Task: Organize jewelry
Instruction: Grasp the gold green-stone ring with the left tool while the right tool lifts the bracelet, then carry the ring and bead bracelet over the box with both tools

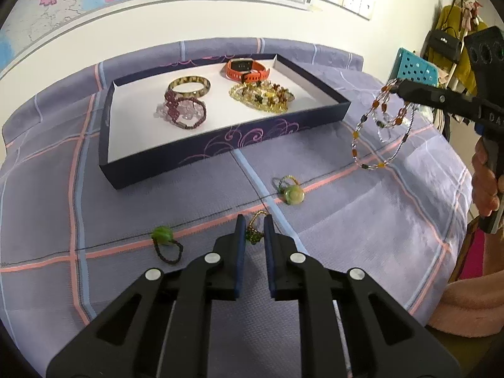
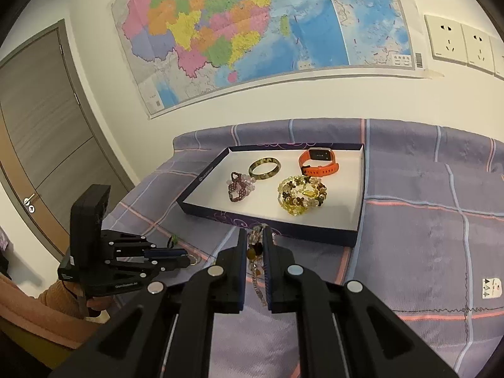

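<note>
Purple plaid bedding [image 1: 78,189] with pink and pale-blue stripes covered the bed against a white wall hung with a coloured map [image 2: 252,31], and the shallow dark-blue cardboard tray [image 1: 220,138] with its white floor sat toward the bed's far edge by that wall. Inside it, from left to right, lay a maroon braided bracelet with pale beads [image 1: 184,111], a mottled yellow-brown bangle [image 1: 189,85], a coil of yellow and brown bead bracelets [image 1: 261,96] and an orange-strapped watch [image 1: 247,70]. On the bedding nearer the person, close to the near edge, a dark cord ring with a green bead [image 1: 165,242] lay furthest left, apart from the claw. Just to its right the left gripper [image 1: 253,230] pointed steeply down with its blue pads drawn close about a small gold-corded ring with a dark green stone [image 1: 254,231]; the ring sat directly between the fingertips, but whether the pads pressed on it could not be told. Further right and toward the tray lay a pale green jade disc on a braided loop [image 1: 293,192], untouched. At the far right the right gripper [image 1: 397,85] was clenched on a long strand of amber and clear beads [image 1: 381,129], which hung in loops above the bedding, level with the tray's right-hand corner. That hand looked nearer the tray, which lay ahead of its claw and slightly left.
</note>
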`<state>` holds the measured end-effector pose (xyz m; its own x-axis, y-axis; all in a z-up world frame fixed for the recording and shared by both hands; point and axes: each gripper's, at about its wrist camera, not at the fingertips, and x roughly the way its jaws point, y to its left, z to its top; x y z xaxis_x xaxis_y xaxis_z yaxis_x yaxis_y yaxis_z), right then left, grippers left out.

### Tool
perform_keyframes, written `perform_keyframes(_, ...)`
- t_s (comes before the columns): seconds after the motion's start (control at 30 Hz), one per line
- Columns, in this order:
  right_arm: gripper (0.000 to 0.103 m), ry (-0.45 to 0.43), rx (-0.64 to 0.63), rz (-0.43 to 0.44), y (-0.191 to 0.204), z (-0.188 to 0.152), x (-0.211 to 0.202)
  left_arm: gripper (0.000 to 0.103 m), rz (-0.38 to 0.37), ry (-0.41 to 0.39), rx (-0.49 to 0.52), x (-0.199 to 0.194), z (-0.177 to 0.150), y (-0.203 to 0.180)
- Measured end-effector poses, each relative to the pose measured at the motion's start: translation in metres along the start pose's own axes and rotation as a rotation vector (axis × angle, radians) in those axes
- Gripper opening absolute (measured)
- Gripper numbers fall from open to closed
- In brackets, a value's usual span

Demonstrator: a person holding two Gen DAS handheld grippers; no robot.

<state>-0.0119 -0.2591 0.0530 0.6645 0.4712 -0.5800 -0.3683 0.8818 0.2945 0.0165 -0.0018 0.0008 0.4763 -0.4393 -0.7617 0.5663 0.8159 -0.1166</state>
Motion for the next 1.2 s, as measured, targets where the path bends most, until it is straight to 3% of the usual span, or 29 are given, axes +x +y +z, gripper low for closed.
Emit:
perform_keyframes(0.63,0.008,-0.035,-0.036,0.006,0.006,0.031,0.006,0.012,-0.016,-0.108,-0.006,-0.028,0.031,0.004)
perform_keyframes(1.2,0.008,-0.057,-0.05,0.008,0.0,0.063,0.019,0.012,0.017,-0.142,-0.02,-0.023,0.064,0.022)
